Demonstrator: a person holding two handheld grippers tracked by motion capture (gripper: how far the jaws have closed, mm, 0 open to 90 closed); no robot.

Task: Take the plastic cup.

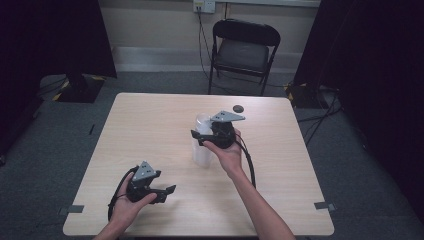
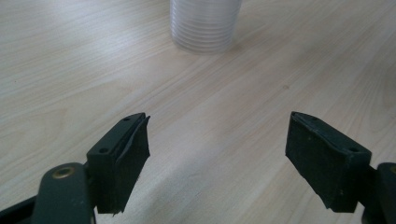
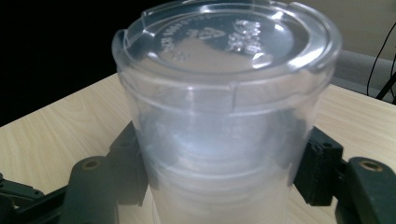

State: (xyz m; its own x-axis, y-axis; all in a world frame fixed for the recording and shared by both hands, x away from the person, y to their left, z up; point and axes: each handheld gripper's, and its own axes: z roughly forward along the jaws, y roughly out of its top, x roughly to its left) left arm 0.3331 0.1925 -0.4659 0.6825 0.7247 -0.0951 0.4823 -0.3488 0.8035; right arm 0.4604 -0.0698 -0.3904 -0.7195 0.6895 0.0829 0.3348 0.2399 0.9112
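Clear plastic cup point(image 3: 224, 116) upright, lid uppermost

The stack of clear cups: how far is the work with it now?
Done: the right hand-held gripper has its jaws around the stack of clear cups, which stands on the table. In hand: that grasp. Left: any lifting; the left hand-held gripper waits open.

On the pale wooden tabletop point(image 1: 150, 125), our right tongs point(image 1: 196, 137) close around the clear plastic cup stack point(image 1: 202, 146) at centre. Our left tongs point(image 1: 168, 193) gape at seven o'clock, a small dark disc point(image 1: 238, 108) at one o'clock.
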